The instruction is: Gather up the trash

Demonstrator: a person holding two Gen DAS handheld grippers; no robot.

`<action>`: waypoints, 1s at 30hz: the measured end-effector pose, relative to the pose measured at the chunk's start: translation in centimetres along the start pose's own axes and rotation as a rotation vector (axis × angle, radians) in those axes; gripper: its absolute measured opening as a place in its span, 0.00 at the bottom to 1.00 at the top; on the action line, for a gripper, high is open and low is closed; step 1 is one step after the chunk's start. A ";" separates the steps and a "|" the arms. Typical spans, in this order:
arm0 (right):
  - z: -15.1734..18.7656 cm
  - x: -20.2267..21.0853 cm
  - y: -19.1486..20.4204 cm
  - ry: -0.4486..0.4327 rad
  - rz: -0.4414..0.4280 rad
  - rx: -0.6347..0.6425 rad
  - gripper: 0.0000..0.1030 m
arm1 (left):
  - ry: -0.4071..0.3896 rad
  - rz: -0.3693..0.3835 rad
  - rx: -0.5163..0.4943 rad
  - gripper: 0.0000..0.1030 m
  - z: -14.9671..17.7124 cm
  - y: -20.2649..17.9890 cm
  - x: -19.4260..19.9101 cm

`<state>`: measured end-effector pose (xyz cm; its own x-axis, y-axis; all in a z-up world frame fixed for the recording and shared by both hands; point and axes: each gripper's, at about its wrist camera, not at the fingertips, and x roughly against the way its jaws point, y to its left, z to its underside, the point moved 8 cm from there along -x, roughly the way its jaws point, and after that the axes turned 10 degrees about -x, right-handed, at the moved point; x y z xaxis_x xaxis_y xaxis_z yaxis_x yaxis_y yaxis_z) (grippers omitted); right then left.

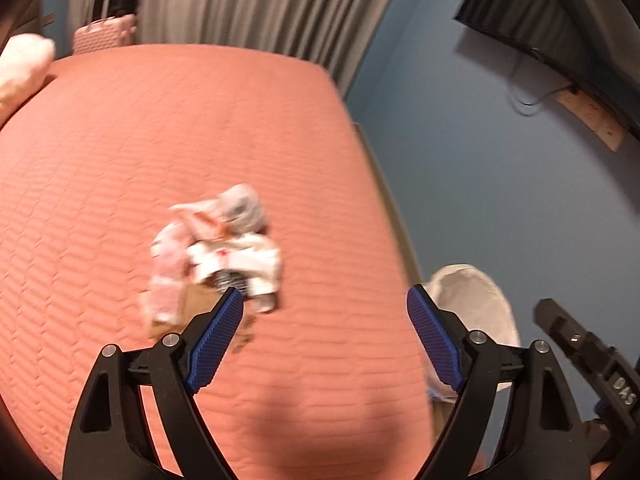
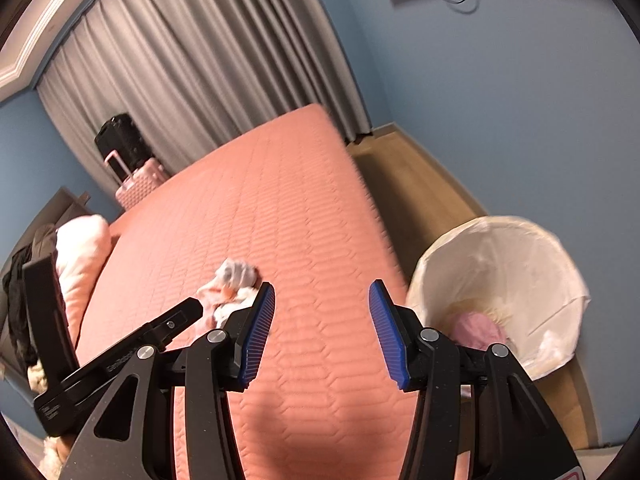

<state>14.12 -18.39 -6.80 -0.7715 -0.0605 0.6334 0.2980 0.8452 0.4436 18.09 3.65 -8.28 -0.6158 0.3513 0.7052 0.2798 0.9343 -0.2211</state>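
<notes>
Here, a crumpled heap of white and pink paper and wrapper trash lay on the salmon-pink quilted bed cover, nearer the bed's right-hand edge than its pillow end, with bare cover open on every side of it. The left gripper, its blue ribbed pads spread wide, hung over the cover with nothing between them; its left fingertip overlapped the near edge of the heap in the left wrist view, though contact could not be told through the blur. The right gripper stood about half open and empty above bare cover, the heap just beyond its left pad. Off the bed's right edge, on a strip of tan wooden floor between the mattress and the blue wall, sat a round bin lined with a white plastic bag, a pink lump inside it. A pale pink pillow sat at the far left end, and a pink hard-shell suitcase stood by grey curtains.
</notes>
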 end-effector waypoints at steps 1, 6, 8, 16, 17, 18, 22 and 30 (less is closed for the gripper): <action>0.6 -0.5 0.6 0.013 -0.004 0.007 0.47 | 0.007 -0.009 0.009 0.78 0.2 0.8 -0.1; 3.0 -2.8 2.6 0.073 -0.016 0.032 0.47 | 0.040 -0.055 0.066 0.78 1.8 5.1 -0.6; 3.9 -3.8 3.2 0.096 -0.021 0.038 0.47 | 0.050 -0.063 0.083 0.78 2.3 6.4 -0.7; 7.6 -8.5 6.3 0.195 -0.035 0.068 0.47 | 0.089 -0.116 0.138 0.78 3.8 11.6 -2.0; 8.1 -9.2 6.6 0.207 -0.036 0.073 0.47 | 0.096 -0.123 0.144 0.78 3.8 12.2 -2.4; 8.6 -10.0 7.0 0.224 -0.036 0.077 0.47 | 0.101 -0.129 0.150 0.78 3.8 12.8 -2.7; 10.1 -12.4 8.1 0.271 -0.036 0.088 0.47 | 0.133 -0.133 0.180 0.78 3.6 14.8 -4.4; 12.4 -17.2 9.6 0.352 -0.032 0.105 0.47 | 0.172 -0.100 0.185 0.78 2.6 16.4 -7.4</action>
<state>23.32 -2.63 -21.27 -0.5333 -0.2512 0.8078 0.2036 0.8887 0.4108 25.29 16.56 -18.86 -0.4947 0.2556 0.8306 0.0746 0.9647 -0.2525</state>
